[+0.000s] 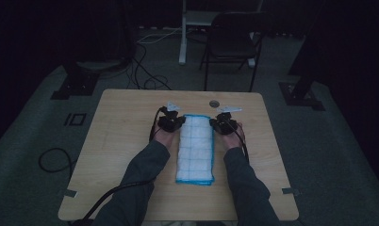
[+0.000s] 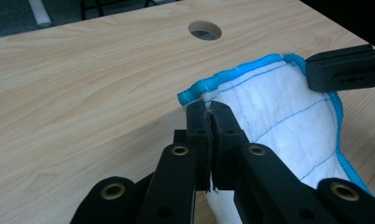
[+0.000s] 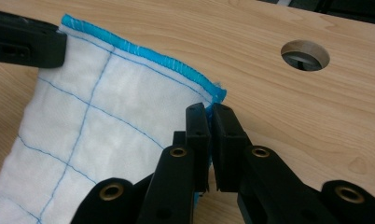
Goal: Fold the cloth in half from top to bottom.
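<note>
— Where's the cloth (image 1: 194, 148)?

— Mid-counter (image 1: 121, 141), folded long. Left gripper (image 1: 171, 123) pinches its eleven o'clock corner, right gripper (image 1: 223, 125) the one o'clock corner.

— Handling?

— Light, limp; far corners look the best hold.

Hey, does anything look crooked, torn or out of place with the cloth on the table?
Nothing stands out. The white cloth lies straight on the table, undamaged; left gripper and right gripper pinch its far corners, lifting that edge slightly.
</note>
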Demonstrator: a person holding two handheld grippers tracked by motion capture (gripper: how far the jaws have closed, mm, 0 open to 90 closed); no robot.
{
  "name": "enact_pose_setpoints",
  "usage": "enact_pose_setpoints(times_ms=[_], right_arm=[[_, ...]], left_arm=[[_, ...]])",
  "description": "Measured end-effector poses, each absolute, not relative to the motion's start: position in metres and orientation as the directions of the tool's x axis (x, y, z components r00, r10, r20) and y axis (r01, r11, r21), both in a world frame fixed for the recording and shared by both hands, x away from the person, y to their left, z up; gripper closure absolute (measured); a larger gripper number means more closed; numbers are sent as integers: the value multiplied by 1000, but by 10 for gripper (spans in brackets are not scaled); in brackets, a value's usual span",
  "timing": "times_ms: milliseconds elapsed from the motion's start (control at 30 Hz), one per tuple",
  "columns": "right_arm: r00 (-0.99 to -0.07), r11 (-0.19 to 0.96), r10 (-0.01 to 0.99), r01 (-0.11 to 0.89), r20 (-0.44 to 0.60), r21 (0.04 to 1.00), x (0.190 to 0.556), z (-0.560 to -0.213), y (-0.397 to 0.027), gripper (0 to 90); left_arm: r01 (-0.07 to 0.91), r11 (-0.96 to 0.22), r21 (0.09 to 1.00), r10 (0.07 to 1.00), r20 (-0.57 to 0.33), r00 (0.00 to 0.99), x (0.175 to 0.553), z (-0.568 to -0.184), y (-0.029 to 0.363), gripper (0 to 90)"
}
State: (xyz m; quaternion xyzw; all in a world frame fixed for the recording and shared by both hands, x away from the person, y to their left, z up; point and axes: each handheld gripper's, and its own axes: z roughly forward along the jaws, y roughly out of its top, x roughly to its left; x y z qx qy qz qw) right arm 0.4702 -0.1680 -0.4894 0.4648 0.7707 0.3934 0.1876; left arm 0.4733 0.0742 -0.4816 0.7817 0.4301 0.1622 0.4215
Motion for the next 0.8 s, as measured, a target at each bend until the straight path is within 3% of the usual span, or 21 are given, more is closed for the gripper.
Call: enact_pose_setpoints(times_ms=[800], right_arm=[[-550, 260, 832, 507, 76, 822, 438, -468, -166, 869]], left_arm=[[499, -239, 833, 784, -138, 606, 447, -469, 89, 885]])
